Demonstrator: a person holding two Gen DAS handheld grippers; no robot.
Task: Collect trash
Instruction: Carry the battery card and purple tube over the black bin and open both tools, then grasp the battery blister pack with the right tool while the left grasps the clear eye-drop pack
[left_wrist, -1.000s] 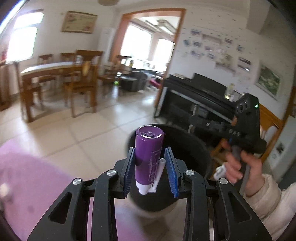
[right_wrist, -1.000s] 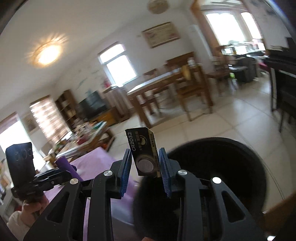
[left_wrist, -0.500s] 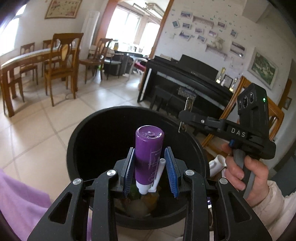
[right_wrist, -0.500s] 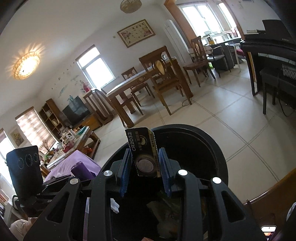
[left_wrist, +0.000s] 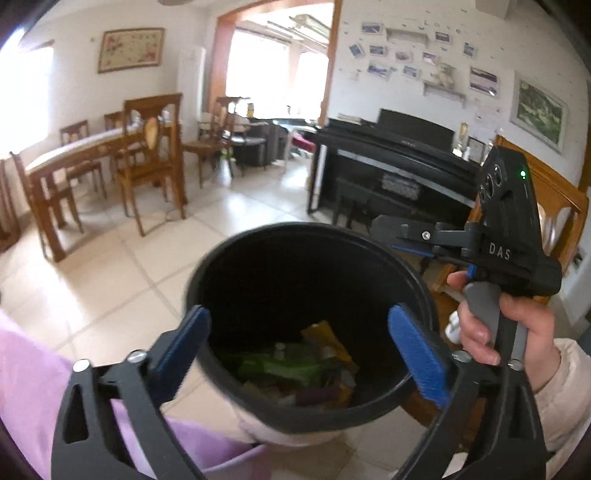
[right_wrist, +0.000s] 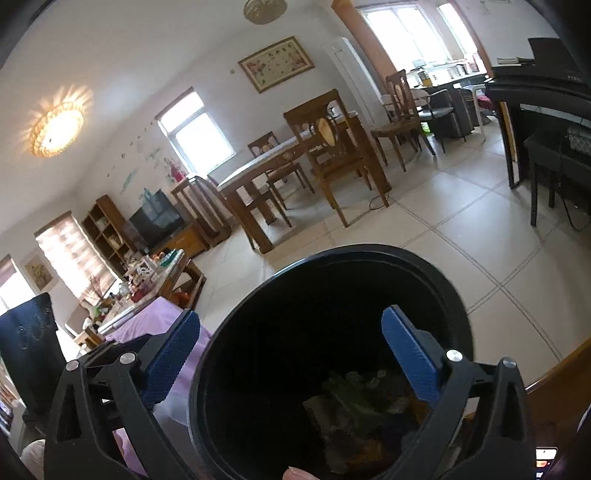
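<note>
My left gripper (left_wrist: 295, 347) and right gripper (right_wrist: 291, 354) have just sprung open, empty, over the bin (left_wrist: 258, 243), so I'd lift clear.

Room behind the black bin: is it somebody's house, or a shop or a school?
Most likely somebody's home, an open living and dining room. There is a wooden dining table with matching chairs, a black upright piano under family-style photos on the wall, and a TV beside a bookshelf.
</note>
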